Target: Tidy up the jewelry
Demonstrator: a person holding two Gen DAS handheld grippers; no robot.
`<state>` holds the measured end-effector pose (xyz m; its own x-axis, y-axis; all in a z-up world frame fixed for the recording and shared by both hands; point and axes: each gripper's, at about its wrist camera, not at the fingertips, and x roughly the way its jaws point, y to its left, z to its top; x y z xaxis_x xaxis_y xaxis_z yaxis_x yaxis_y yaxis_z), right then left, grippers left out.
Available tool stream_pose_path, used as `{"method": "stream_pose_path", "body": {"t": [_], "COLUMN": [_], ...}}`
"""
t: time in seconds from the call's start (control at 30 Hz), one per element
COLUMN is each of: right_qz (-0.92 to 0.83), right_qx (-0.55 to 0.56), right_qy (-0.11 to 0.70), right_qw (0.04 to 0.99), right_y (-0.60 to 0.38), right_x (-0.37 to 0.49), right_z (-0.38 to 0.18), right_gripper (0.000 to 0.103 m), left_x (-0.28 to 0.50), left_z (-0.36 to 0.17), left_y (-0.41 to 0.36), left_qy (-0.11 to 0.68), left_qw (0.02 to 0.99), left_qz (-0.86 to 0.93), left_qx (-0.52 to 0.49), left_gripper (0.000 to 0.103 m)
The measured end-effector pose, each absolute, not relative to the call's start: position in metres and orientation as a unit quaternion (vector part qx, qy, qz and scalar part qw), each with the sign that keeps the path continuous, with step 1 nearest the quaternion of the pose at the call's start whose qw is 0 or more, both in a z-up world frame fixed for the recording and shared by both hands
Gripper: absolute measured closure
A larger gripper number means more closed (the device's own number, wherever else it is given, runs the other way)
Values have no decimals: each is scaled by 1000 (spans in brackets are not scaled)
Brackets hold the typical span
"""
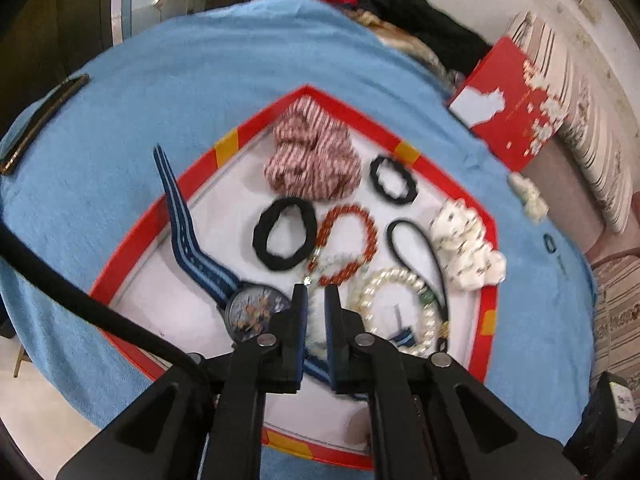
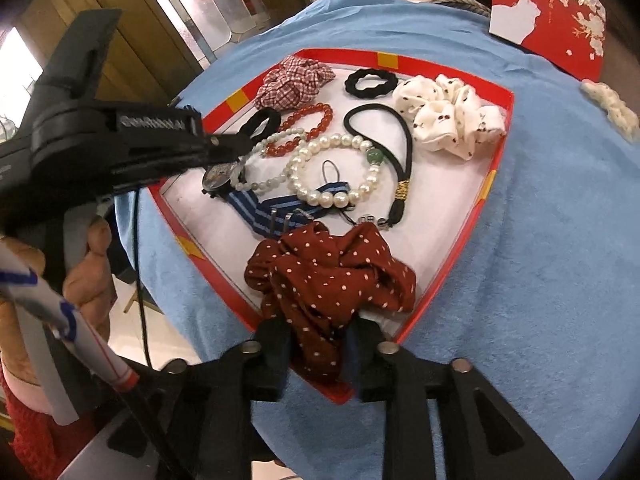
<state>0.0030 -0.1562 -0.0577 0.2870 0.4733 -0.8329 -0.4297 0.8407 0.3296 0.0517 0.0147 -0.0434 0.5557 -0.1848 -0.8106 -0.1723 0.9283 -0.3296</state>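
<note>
Already most pieces lie inside the tray (image 2: 496, 184), the right gripper (image 2: 320, 344) perhaps loosely grasping the dotted scrunchie (image 2: 332, 276) at its near corner, left gripper (image 1: 316, 300) released above the watch (image 1: 256, 312).

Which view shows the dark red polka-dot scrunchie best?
The right wrist view: the polka-dot scrunchie fills the near end of the red-rimmed tray, its lower folds running down between the right tool's fingers. The left wrist view shows nothing of it; its own tool blocks that end of the tray.
</note>
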Motion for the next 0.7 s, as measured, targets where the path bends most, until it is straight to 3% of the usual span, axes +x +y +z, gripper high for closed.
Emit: {"method": "stream_pose_path", "body": {"t": [0.03,0.1,0.27,0.37,0.53,0.6,0.7], "right_qz": [282,279,269,254,214,199,189], "right_qx": [21,20,21,26,20,25,42], "right_qy": [522,512,474,458,448,448,455], "right_qw": [804,812,838,851,868,871,869], "right_y": [-158,-162,-179,-199,-232,-244,-256], "right_x": [2,1,-9,-21,-47,-57,-66], "right_z": [-55,-48,-23,-13,-9,-10,-13], "right_gripper": [68,53,49,45,44,42,42], "left_x": [51,47,33,14,-46,-79,-119], "left_z": [-40,-30,-4,17,56,66,75], "left_y": [15,17,9,1,-33,-36,-39], "left_qy": [462,433,367,317,224,182,136], "left_qw": [866,879,914,935,963,967,970], "left_qz": [-6,-8,9,50,130,169,200], "left_qx": [-193,-199,-174,-148,-76,-55,-13], "left_gripper": [75,61,57,49,13,3,0]}}
